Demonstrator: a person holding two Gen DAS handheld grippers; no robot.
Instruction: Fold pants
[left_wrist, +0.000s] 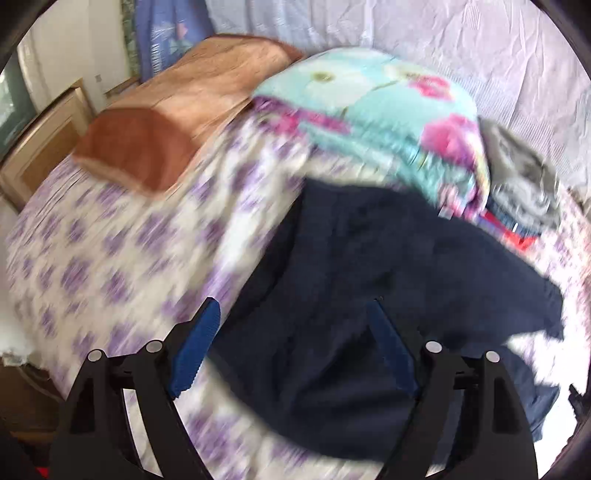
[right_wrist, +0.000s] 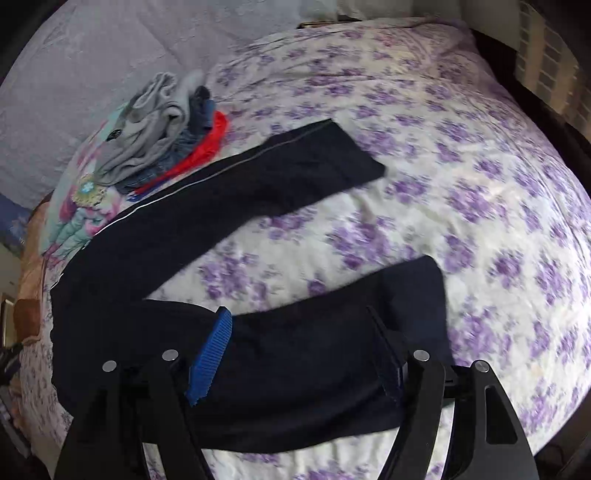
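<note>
Two claws, the left claw (left_wrist: 291, 350) and right claw (right_wrist: 301, 354), hover with jaws apart and empty over dark navy soft-fabric pants (right_wrist: 236, 192) spread in a V on the purple-flowered bedspread (right_wrist: 461, 177), legs splayed, seemingly ready for folding.

the left claw (left_wrist: 291, 343) hangs over the pants' (left_wrist: 369, 280) waist end with its blue-padded fingers (left_wrist: 194, 354) spread wide, gripping nothing. the right claw (right_wrist: 299, 350) hovers over one pants leg, its jaws likewise wide apart, black arms angled outward.
</note>
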